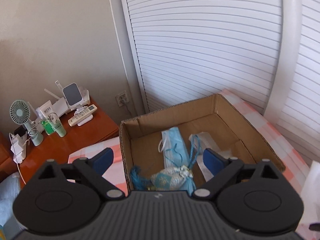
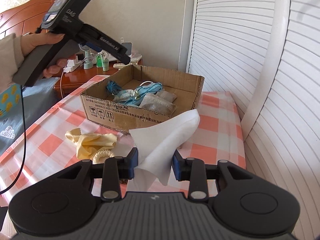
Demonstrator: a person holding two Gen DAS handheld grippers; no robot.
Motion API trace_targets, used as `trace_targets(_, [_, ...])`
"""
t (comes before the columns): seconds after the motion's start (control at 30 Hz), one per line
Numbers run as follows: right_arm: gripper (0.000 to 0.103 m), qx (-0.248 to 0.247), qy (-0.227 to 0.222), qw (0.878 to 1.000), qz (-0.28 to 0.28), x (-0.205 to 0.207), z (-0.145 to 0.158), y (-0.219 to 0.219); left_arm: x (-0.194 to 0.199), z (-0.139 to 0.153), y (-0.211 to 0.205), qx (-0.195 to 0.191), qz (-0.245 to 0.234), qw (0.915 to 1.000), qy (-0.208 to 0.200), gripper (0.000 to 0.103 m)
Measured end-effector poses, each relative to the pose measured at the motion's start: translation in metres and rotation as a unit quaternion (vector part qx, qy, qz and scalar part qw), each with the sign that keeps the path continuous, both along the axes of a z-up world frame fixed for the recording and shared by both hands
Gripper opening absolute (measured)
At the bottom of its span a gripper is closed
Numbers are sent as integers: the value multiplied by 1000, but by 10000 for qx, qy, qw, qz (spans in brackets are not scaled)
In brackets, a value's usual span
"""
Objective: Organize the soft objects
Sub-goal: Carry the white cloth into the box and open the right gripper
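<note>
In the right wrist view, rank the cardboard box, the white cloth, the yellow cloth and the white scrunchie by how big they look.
1. cardboard box, largest.
2. white cloth, though it is nearest the camera, held in the right gripper, so its look is inflated.
3. yellow cloth.
4. white scrunchie, smallest.

White tissue [image 2: 166, 138] (crumpled) in right gripper [image 2: 155, 165]
</note>
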State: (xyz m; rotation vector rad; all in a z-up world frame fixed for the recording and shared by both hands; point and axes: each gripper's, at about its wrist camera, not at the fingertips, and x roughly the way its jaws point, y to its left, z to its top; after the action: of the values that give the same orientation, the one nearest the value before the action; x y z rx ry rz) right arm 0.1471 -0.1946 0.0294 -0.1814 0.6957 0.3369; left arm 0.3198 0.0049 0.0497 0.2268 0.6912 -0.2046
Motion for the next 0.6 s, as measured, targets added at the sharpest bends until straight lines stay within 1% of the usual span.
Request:
trace_targets(0.17, [40,-15,-63,10000,49,-3,5,6,-44,1,-2,125,-134,9998,-12,98])
trace_targets(0.23, [40,-48,-79,9999,62,-3,6,10,-63,0,-4,240,-87,9997,-5,98])
trace_targets(0.3, [40,-47,-77,9999,75,-3,7,12,-79,-1,-5,273,-46,9996,-3,98])
trace_targets(0.43, [40,-69,-38,10000,57,0,5,14,-109,-2,-4,135,68,9999,-15,99])
trace_targets(0.5, [40,-62,12,10000,5,4,3,13,-123,-2,-2,-25,142,9999,-32,99])
trace_targets(0.6, [40,50,98,9999,-64,14,3,12,-138,-2,-1,-139,255,9995,-100,100])
